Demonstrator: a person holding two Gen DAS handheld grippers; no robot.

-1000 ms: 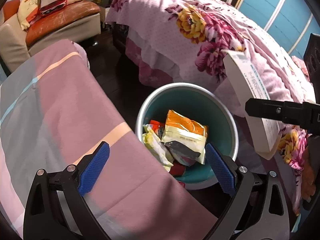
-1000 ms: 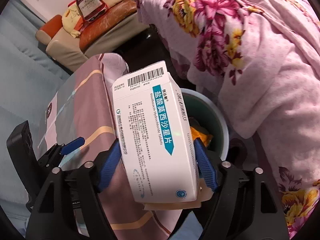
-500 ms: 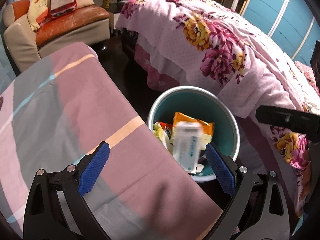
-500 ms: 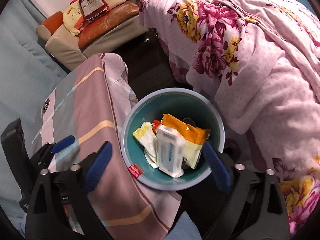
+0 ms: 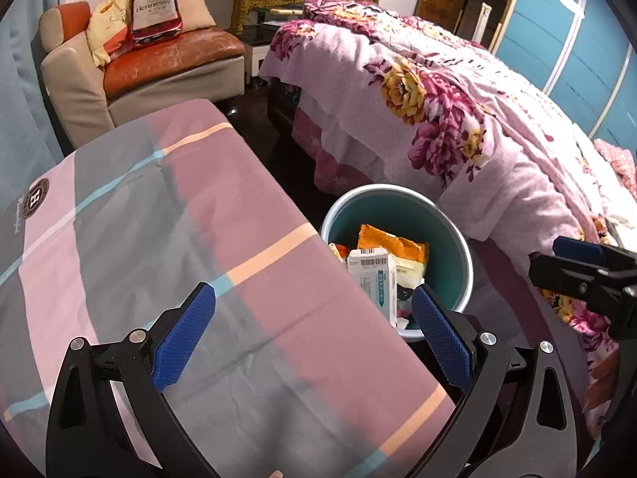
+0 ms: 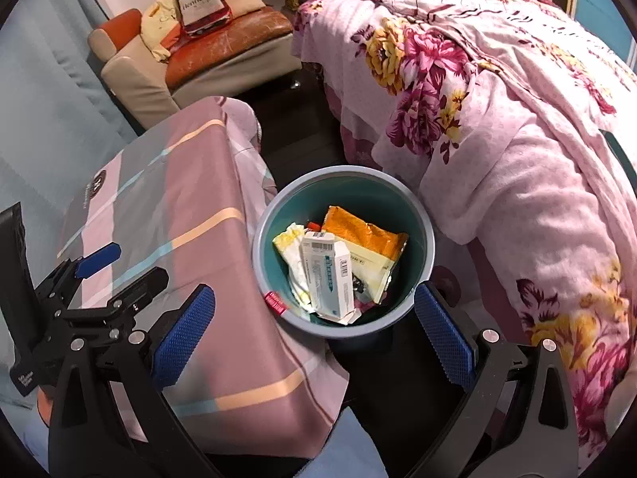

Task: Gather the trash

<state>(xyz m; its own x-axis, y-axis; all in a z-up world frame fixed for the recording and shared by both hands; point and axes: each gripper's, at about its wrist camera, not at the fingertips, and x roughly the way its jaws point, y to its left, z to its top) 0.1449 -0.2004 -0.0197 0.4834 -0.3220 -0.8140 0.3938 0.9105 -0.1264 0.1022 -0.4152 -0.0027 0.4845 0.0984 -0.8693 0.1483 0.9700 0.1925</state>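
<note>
Both grippers, left gripper and right gripper, spread and empty, medicine box in bin atop wrappers; risk: right gripper clips bin rim, tipping it.

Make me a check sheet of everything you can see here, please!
Surface: checked cloth over a table, bare on top.
Job's things: white box lies in the teal bin on an orange packet and a yellow wrapper.
Clutter: nothing seen.
Tongs: left tongs open, empty; right tongs open, empty, above the bin.
Cables: nothing seen.
Surroundings: flowered bed, sofa with a bottle-shaped cushion.
</note>
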